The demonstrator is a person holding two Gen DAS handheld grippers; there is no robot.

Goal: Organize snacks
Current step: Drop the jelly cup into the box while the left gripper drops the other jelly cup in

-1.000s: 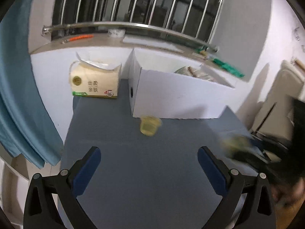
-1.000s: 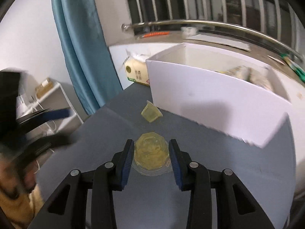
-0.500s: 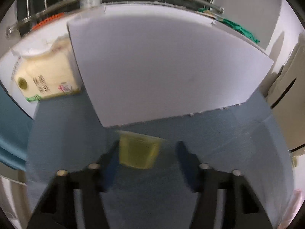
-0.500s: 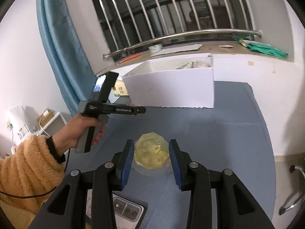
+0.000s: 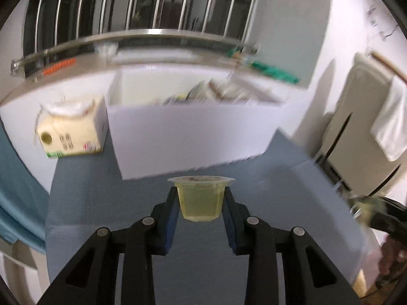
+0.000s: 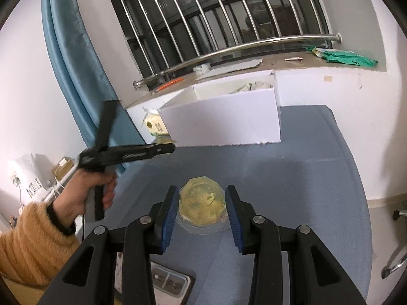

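In the left wrist view my left gripper (image 5: 201, 198) is shut on a yellow jelly cup (image 5: 200, 200), held upright above the blue table (image 5: 101, 195) in front of the white box (image 5: 188, 137), which holds several snack packets. The right wrist view shows my right gripper (image 6: 202, 203) shut on a second yellow jelly cup (image 6: 202, 206), its base turned toward the camera. The left gripper (image 6: 168, 148) also shows there from the side, held by a hand in an orange fuzzy sleeve (image 6: 30, 241), its tip near the white box (image 6: 223, 119).
A yellow tissue pack (image 5: 68, 132) lies left of the box. A blue curtain (image 6: 73, 58) hangs at the left. A window sill (image 6: 254, 63) with barred window runs behind the box. A phone (image 6: 170, 282) lies at the table's near edge.
The left gripper went from open to shut on the jelly cup by the box and has lifted it back from the box. The right gripper pulled back from the box with its cup, then stayed still.
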